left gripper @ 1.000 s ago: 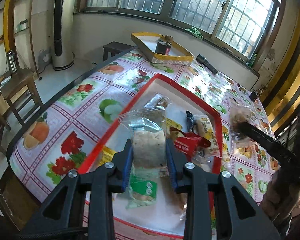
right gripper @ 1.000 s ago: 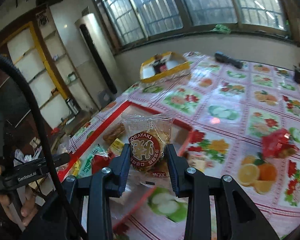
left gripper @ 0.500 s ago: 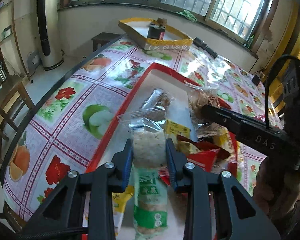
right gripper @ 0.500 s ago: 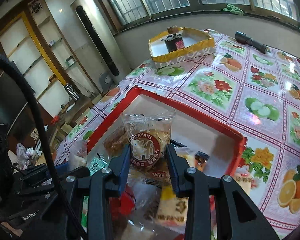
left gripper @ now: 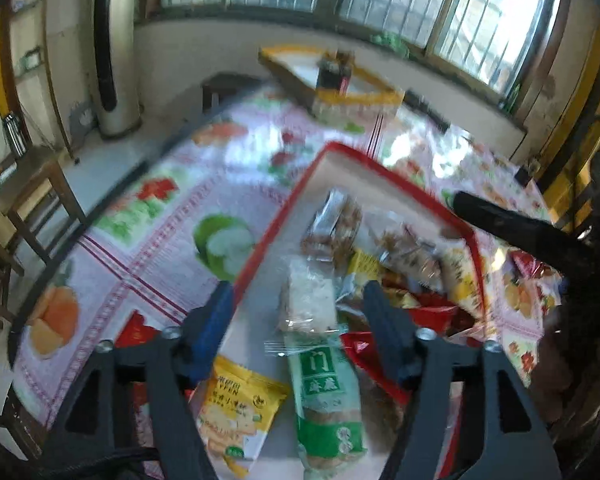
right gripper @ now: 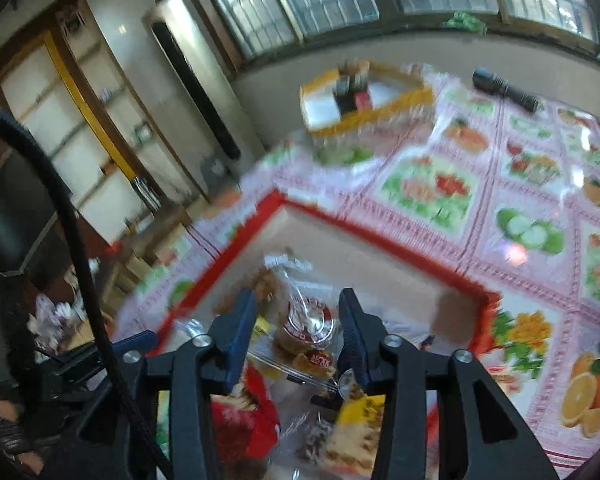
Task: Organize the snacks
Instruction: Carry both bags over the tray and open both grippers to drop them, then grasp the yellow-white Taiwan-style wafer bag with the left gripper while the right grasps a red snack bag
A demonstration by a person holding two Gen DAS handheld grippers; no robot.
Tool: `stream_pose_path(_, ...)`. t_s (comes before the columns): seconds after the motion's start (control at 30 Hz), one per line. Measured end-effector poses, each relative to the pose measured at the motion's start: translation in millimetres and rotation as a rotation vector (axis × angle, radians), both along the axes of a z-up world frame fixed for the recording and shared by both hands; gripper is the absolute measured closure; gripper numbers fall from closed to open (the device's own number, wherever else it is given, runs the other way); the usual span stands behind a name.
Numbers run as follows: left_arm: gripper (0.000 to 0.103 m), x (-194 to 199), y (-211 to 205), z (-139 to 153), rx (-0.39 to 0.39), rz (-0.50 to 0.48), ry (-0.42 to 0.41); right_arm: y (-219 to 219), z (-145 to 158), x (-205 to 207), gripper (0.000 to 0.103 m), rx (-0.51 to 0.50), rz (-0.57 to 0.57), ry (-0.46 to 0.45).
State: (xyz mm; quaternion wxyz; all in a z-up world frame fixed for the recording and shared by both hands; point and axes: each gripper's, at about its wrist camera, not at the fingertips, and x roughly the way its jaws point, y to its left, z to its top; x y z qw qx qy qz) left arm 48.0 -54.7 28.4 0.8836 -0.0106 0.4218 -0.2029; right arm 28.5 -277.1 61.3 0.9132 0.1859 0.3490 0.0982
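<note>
Both grippers, left gripper [left gripper: 298,306] and right gripper [right gripper: 297,316], hover spread wide over the red tray [left gripper: 384,162], holding nothing.

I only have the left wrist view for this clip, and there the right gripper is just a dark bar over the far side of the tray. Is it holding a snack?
Observer: No. The right gripper has its jaws apart and holds nothing.
Reviewer: What is in front of it, then?
Observer: A clear packet with a round red label lies in the red tray, between the two fingers. I cannot tell whether either finger touches it.
Reviewer: Is there anything beyond the tray that my view blurs out?
Observer: A black flashlight lies on the tablecloth near the window wall.
</note>
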Motion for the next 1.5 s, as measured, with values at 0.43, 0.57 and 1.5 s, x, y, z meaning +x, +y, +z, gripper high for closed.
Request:
stream_pose_path(0.43, 0.022, -85.9, -89.9, 22.4, -0.060, -0.262, -0.001, -147.0, 10.1, -120.4, 0.043, 0.088, -0.254, -0.052)
stream_pose_path(0.57, 0.022, -98.2, -137.6, 9.8, -0.009, -0.326, 0.044, -184.9, -21.6, -137.6, 0.043, 0.156, -0.359, -0.035)
stream_pose_path(1.5, 0.076, -52.1, -249.0, -51.5, 0.363, -0.283, 0.084, -213.0, -40.7, -157.2, 0.043, 0.234, -0.540, 0.036)
